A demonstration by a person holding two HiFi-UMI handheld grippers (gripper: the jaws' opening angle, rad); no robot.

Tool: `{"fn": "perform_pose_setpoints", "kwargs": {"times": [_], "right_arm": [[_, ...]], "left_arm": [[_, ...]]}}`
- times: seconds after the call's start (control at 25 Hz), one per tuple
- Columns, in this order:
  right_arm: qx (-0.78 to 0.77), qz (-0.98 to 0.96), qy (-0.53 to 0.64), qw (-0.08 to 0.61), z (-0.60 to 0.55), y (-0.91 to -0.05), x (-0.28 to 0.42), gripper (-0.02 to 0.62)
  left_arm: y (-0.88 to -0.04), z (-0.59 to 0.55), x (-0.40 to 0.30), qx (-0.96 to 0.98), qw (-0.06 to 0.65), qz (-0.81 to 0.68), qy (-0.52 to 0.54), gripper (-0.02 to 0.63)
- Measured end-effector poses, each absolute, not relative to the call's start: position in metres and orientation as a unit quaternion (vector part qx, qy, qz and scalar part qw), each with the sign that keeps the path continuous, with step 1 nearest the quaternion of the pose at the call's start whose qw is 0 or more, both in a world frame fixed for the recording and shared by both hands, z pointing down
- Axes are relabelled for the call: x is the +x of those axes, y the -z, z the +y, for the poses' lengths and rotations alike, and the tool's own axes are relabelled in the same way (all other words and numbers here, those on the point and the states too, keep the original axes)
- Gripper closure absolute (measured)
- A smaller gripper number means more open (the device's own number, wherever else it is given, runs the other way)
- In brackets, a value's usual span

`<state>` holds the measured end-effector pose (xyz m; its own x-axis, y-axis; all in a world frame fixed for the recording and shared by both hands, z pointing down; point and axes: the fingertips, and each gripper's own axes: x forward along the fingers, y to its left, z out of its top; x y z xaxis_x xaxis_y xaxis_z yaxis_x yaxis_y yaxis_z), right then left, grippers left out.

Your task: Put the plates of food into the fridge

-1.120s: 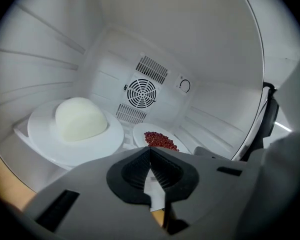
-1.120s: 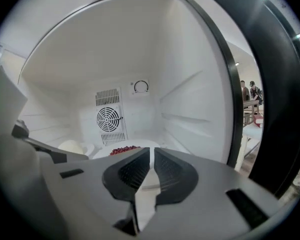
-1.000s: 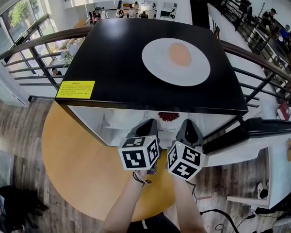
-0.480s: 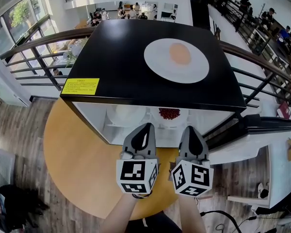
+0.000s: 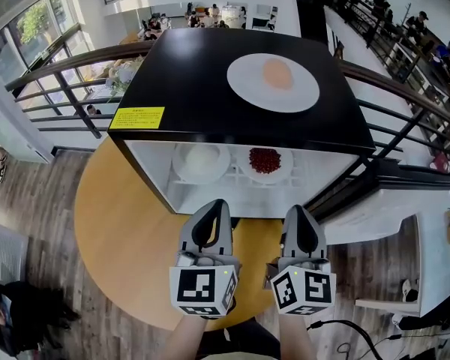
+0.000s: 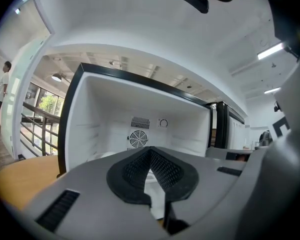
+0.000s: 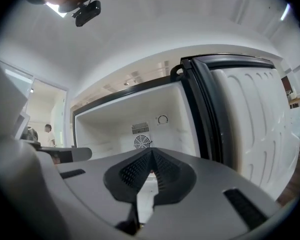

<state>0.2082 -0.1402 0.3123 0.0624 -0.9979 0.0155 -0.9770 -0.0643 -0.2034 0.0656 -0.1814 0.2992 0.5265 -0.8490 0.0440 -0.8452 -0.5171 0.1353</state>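
Railings and plank floor ring the round tabletop (image 5: 120, 238) bearing the open fridge (image 5: 187, 73). One plate of food (image 5: 272, 82) sits on the fridge's top, toward its far right corner. A white-food plate (image 5: 201, 161) and a red-food plate (image 5: 265, 161) lie inside, by the shelf's front edge. Pinched by its rim alone, the top plate could tilt and shed its food. Left hand-held gripper (image 5: 212, 208) and right hand-held gripper (image 5: 301, 214) are pressed together, empty, short of the fridge.

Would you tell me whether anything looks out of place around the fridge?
One plate with orange food sits on the fridge top, not inside with the other two plates; nothing looks spilled.
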Motion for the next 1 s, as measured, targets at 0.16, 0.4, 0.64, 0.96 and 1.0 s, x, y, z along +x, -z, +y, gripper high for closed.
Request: {"fn": "perform_pose_setpoints", "kwargs": {"times": [0.16,0.4,0.64,0.96,1.0], "right_arm": [[-0.727,0.679,0.067,0.071,-0.133,-0.306,0.207,0.583],[-0.724,0.685,0.046,0.073,-0.124,-0.292,0.201,0.583],[-0.719,0.689,0.033,0.079,-0.118,-0.281,0.193,0.583],[-0.715,0.695,0.021,0.078,-0.112,-0.272,0.182,0.583],[-0.714,0.695,0.022,0.079,-0.112,-0.271,0.181,0.583]], "left_arm": [[-0.289,-0.174,0.063,0.869,0.053,-0.492,0.021,0.599],[-0.281,-0.162,0.065,0.872,0.04,-0.486,0.023,0.598],[-0.279,-0.158,0.058,0.867,0.045,-0.496,0.026,0.598],[-0.276,-0.153,0.049,0.864,0.043,-0.502,0.022,0.598],[-0.276,-0.153,0.048,0.863,0.045,-0.503,0.021,0.598]]}}
